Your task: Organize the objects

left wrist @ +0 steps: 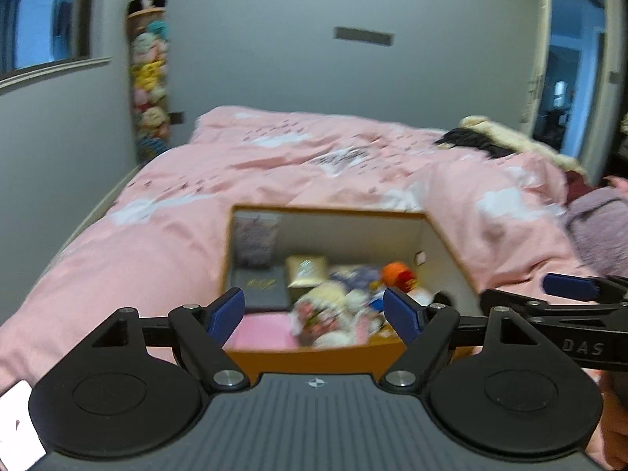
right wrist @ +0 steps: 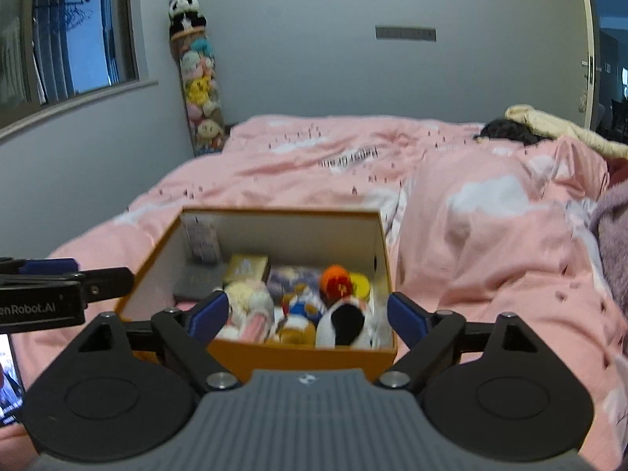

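Observation:
An open orange cardboard box point(left wrist: 314, 359) point(right wrist: 298, 357) sits on the pink bed. It holds several items: a dark flat case point(right wrist: 196, 280), a gold packet point(right wrist: 245, 267), an orange ball point(right wrist: 333, 280), a yellow round thing point(right wrist: 361, 284), and plush toys point(right wrist: 251, 302). My left gripper point(left wrist: 314, 312) is open and empty, just above the box's near rim. My right gripper point(right wrist: 308, 316) is open and empty, over the box's near edge. The right gripper also shows at the right of the left wrist view point(left wrist: 565, 294); the left gripper shows at the left of the right wrist view point(right wrist: 59, 278).
The pink duvet point(right wrist: 353, 165) covers the bed, bunched into a ridge right of the box. A tall tube of plush toys point(right wrist: 200, 90) leans in the far corner. Dark and cream fabric point(right wrist: 522, 125) lies at the far right. A phone point(right wrist: 8, 376) lies at the near left.

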Action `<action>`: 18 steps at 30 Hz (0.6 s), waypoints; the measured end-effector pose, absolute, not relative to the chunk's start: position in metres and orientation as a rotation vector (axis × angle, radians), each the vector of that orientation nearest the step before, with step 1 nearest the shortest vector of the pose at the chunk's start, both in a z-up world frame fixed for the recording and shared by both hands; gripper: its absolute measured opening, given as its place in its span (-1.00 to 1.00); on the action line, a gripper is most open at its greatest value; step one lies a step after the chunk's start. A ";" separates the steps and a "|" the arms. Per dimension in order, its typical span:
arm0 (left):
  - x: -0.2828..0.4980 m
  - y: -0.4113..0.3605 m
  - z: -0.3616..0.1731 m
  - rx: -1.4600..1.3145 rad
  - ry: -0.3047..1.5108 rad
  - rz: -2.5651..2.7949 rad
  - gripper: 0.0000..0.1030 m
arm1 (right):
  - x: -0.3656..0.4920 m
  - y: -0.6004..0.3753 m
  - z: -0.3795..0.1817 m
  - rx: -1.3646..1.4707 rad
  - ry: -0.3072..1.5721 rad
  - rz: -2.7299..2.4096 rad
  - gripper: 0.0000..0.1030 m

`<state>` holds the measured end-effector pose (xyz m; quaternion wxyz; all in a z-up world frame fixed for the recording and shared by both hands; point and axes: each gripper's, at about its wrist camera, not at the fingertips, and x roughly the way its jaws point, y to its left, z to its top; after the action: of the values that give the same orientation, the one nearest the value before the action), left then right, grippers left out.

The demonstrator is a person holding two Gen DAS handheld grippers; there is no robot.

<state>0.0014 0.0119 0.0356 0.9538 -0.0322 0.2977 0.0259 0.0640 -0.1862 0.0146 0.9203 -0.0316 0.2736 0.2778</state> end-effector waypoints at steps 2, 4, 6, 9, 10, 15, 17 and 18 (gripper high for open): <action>-0.001 0.013 0.026 -0.038 0.623 0.095 0.79 | 0.066 -0.184 0.004 -0.073 0.594 0.564 0.74; -0.002 0.015 0.018 -0.018 0.634 0.123 0.79 | 0.067 -0.182 -0.006 -0.087 0.615 0.551 0.74; -0.002 0.018 0.010 -0.031 0.648 0.129 0.79 | 0.068 -0.180 -0.015 -0.099 0.629 0.538 0.75; 0.000 0.015 0.000 -0.036 0.675 0.115 0.79 | 0.070 -0.177 -0.026 -0.108 0.653 0.529 0.75; 0.001 0.013 -0.003 -0.028 0.683 0.112 0.79 | 0.070 -0.176 -0.029 -0.109 0.666 0.529 0.75; 0.010 0.006 -0.020 -0.034 0.755 0.099 0.79 | 0.077 -0.175 -0.042 -0.110 0.716 0.520 0.76; 0.013 0.006 -0.025 -0.041 0.780 0.100 0.79 | 0.080 -0.174 -0.046 -0.113 0.731 0.517 0.77; 0.014 0.006 -0.027 -0.041 0.789 0.102 0.79 | 0.081 -0.173 -0.047 -0.114 0.739 0.514 0.77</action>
<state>0.0139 0.0057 -0.0271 0.9216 -0.0200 0.3844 0.0497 0.0814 -0.1734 -0.0474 0.8987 -0.0549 0.3572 0.2484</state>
